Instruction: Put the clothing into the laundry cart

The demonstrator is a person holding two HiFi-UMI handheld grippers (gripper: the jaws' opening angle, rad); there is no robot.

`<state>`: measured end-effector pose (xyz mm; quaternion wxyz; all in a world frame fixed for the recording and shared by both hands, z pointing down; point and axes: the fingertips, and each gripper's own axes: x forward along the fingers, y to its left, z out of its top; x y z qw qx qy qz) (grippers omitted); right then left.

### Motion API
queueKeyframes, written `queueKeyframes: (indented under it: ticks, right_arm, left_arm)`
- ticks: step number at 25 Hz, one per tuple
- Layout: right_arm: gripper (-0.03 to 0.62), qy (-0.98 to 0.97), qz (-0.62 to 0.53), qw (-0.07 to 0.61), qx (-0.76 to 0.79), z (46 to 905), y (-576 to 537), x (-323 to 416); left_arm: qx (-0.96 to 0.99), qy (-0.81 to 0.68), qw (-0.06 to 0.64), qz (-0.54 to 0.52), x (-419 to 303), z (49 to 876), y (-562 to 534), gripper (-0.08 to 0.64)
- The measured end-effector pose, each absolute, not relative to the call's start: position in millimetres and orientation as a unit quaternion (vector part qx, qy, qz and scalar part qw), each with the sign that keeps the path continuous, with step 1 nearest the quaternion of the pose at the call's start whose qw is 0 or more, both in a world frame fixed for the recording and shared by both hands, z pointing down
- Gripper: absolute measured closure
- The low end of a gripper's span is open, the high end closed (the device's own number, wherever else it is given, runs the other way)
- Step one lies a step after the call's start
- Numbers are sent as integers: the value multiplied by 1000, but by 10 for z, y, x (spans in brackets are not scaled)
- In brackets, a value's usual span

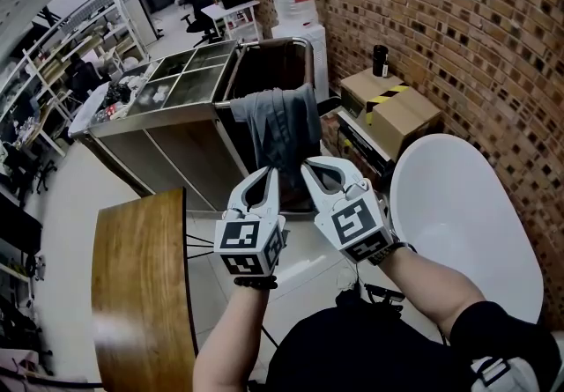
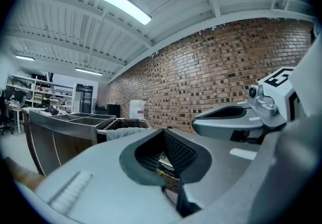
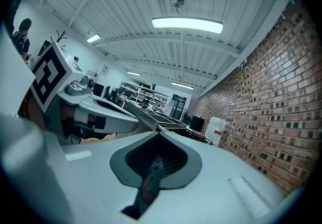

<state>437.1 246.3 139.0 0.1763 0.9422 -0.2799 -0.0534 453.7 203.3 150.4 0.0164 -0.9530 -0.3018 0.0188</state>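
1. the grey garment [image 1: 280, 124] sits a little above the middle of the head view. it lies across the front rim of the laundry cart [image 1: 264, 64]: one part goes into the dark bag, and the other part hangs down outside the cart.
2. the left gripper [image 1: 270, 172] and the right gripper [image 1: 307, 165] are side by side in the lower middle of the frame, with their tips pointing up at the hanging cloth. in the head view the tips overlap its lower edge. the left gripper view, however, shows the garment on the cart apart from the jaws, left of centre, so i judge that neither gripper touches it.
3. both grippers have their jaws fully together. in each gripper's own view the two pads meet, and i can make out no cloth between them, so they hold nothing.
4. step in hand, as i judge it: the garment is only half inside the cart, so putting it in is not yet finished.
5. the next move calls for opening one pair of jaws, reaching forward to the hanging part, closing on it low down, lifting it over the rim and letting it drop into the bag. the pull should go upward and forward, otherwise the inner part may slide back out.
6. around the cart there is a steel trolley [image 1: 176, 86] just beside it at the upper left, a cardboard box [image 1: 388, 104] to the right, and a wooden table top [image 1: 141, 284] at the lower left.
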Motion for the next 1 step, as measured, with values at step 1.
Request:
queueKeyframes:
  ticks: [1]
  right_arm:
    - [592,-280,-53,175,942,1384,2465,4375]
  left_arm:
    - [-953,-303,17,18,4546,1517,2036,557]
